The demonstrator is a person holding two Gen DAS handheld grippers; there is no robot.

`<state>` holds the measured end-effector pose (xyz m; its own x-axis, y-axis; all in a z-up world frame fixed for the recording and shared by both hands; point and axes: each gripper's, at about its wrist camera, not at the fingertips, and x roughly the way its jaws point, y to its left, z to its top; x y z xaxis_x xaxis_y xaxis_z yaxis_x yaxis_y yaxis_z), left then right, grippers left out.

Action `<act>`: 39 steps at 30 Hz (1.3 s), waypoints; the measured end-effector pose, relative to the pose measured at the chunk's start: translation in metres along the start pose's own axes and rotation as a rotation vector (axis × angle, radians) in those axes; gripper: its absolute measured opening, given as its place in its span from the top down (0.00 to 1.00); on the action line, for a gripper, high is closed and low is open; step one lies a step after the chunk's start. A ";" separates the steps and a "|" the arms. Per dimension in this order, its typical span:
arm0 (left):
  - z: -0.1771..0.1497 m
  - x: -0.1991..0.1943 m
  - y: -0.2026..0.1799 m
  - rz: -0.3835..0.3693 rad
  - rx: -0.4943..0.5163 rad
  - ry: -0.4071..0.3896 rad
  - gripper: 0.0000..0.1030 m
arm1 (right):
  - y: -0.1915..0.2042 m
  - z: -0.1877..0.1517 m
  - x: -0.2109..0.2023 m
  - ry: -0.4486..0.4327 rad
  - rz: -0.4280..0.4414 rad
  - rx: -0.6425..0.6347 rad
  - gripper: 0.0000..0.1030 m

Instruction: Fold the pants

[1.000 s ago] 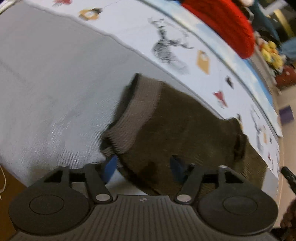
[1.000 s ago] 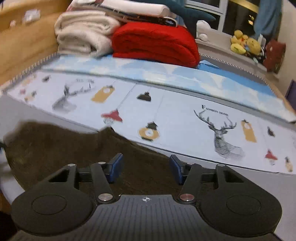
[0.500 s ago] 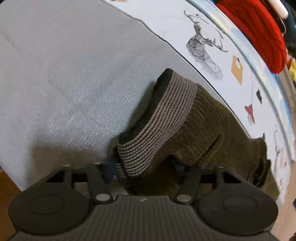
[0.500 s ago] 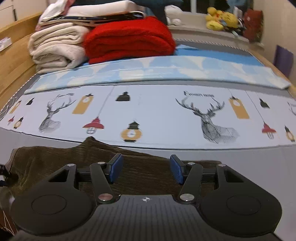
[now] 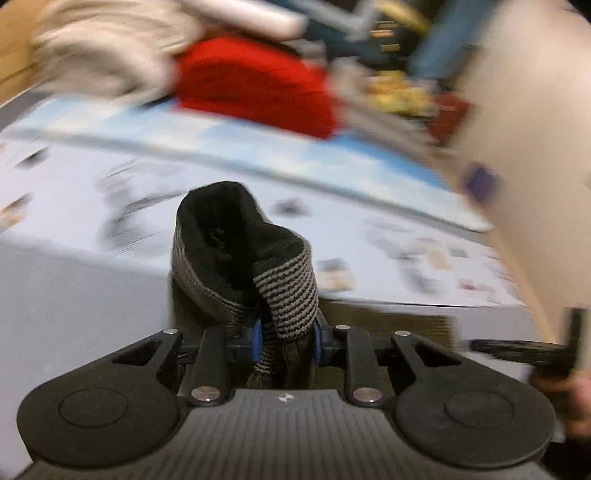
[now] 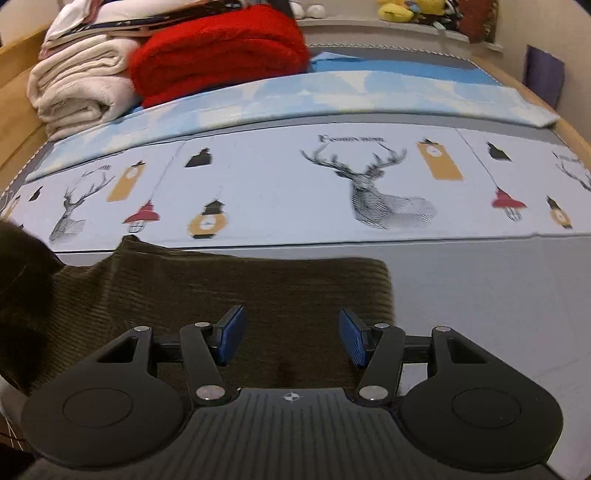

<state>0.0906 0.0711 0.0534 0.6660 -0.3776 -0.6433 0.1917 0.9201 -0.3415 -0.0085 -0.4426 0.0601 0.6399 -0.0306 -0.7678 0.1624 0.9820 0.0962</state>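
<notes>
Pants [image 6: 229, 295], dark olive-brown ribbed knit, lie across the near part of the bed [image 6: 498, 295], on the plain grey strip by its front edge; far edge of the fabric runs along the border w/ the deer-and-lantern print sheet [image 6: 280, 192]. Right end of the pants is a straight edge, stops short of the bed's right side. Left end is lifted off the bed: striped grey/black cuff [image 5: 288, 291] w/ black lining stands up in the left wrist view, bunched & folded over.

Left gripper [image 5: 286, 341] pinches that cuff – jaws have just been closing, blue pads press the striped knit from both sides. Left view heavily blurred.

Right gripper [image 6: 291, 334] has jaws spread wide, nothing between the pads; it hangs over the flat right half of the pants. Can't tell if its tips touch the fabric.

At the bed's far left corner: folded red blanket [image 6: 218, 48] beside a stack of cream blankets [image 6: 77, 85]. Light blue cloud-print sheet [image 6: 332, 92] crosses the bed behind the deer print. Yellow plush toys [image 6: 402, 9] on the ledge past the far edge
</notes>
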 end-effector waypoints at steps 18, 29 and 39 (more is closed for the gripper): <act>-0.016 0.130 -0.138 -0.149 0.133 0.234 0.47 | -0.105 -0.033 -0.002 0.025 0.196 0.429 0.24; -0.018 0.126 -0.090 0.028 0.153 0.305 0.43 | -0.032 -0.040 0.047 0.231 0.142 0.184 0.38; -0.031 0.105 -0.099 -0.048 0.266 0.318 0.45 | -0.067 -0.023 -0.035 -0.090 0.228 0.206 0.78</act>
<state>0.1190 -0.0629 -0.0018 0.4043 -0.3953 -0.8248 0.4246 0.8799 -0.2135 -0.0592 -0.5028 0.0663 0.7397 0.1605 -0.6535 0.1500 0.9074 0.3926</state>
